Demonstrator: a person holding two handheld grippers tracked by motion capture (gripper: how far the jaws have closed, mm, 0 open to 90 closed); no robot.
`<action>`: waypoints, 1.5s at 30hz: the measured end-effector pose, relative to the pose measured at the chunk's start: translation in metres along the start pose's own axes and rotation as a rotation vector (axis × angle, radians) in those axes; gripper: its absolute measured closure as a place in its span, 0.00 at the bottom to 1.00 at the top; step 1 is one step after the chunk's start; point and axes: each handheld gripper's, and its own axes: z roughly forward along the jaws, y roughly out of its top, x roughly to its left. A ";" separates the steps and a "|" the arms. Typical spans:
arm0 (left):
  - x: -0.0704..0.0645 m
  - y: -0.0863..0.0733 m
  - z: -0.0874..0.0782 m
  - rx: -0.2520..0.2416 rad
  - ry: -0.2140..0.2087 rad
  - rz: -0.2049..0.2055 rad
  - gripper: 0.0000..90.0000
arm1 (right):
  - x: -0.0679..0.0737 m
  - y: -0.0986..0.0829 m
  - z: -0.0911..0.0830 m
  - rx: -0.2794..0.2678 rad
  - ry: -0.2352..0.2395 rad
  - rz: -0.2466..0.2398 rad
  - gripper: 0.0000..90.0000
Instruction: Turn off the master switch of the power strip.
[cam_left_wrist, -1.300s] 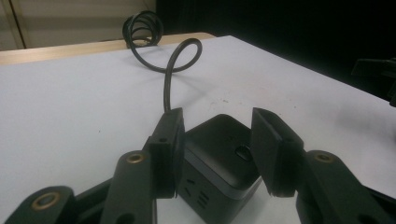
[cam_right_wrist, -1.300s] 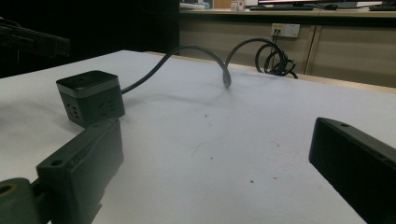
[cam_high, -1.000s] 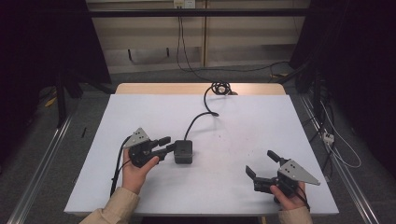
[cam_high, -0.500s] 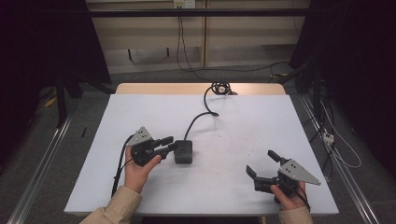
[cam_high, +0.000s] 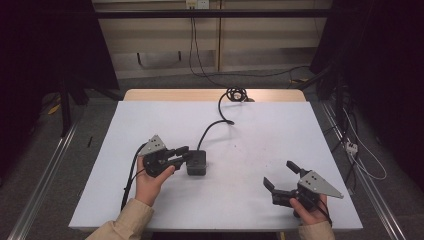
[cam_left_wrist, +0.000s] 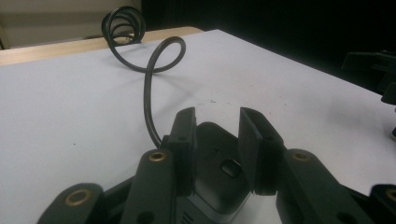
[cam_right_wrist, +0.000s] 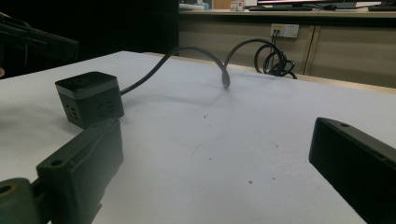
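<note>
Left gripper (cam_high: 181, 154) has crept onto the power cube (cam_high: 197, 163) at table (cam_high: 260, 150) centre-left; jaws straddle it, not visibly clamped. Cube unmoved, so grasp looks imminent. Right gripper (cam_high: 281, 176) idles wide open, well apart.

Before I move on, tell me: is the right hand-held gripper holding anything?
No, the right hand-held gripper stands open with bare table between its jaws.

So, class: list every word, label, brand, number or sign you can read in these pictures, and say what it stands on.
None can be read.
Power cube: pale marks on its side, too blurred to read.
Wall socket plate: too small to tell any lettering.
Left gripper: no lettering seen.
</note>
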 end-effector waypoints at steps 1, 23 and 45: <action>0.000 0.000 0.000 -0.001 -0.001 0.002 0.75 | 0.000 0.000 0.000 0.000 0.000 0.000 0.03; -0.002 0.002 0.005 0.014 -0.012 0.014 0.80 | 0.000 0.000 0.000 -0.002 0.002 -0.002 0.03; -0.002 0.002 0.008 0.040 -0.042 0.009 1.00 | 0.000 0.000 0.000 -0.007 0.003 -0.006 0.03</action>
